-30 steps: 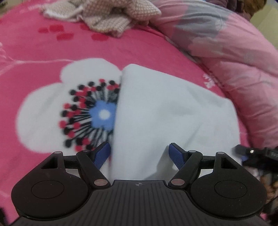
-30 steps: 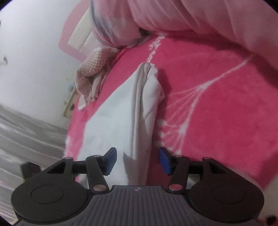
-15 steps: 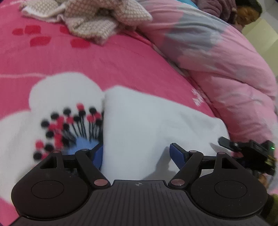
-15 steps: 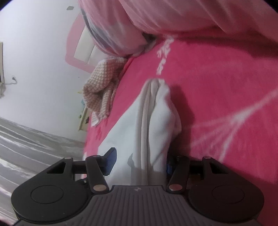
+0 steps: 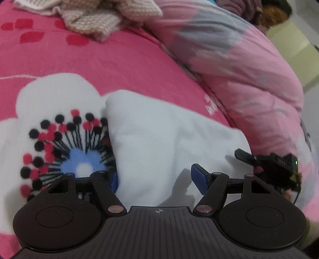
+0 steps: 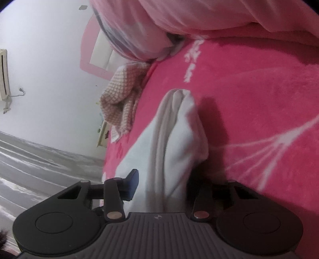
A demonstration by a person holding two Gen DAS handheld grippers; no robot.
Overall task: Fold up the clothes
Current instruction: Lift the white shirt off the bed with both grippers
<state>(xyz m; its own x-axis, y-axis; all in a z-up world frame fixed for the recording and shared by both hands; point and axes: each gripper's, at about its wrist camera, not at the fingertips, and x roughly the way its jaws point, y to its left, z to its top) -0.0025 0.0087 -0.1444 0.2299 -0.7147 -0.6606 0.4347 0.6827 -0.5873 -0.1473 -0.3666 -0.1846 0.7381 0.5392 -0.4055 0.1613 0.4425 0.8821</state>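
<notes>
Both claws have slid closer along the soft white folded cloth (image 5: 159, 143) since a second ago, and their jaws have just been closing.

That cloth lies flat on the fuzzy pink blanket with a big white flower (image 5: 119, 65). In the right claw's view its long side runs away from the claw toward the puffy pale pink quilt (image 6: 199, 18), with stacked edges at the far end.

Bare blanket lies left and right of it. A bunched beige checked cloth (image 5: 95, 18) sits far off, near the quilt.

The left claw (image 5: 154, 179) is open, with a cloth corner between its blue pads. The right claw (image 6: 161, 183) has cloth between its jaws; I cannot tell if it pinches, as one pad is hidden.
</notes>
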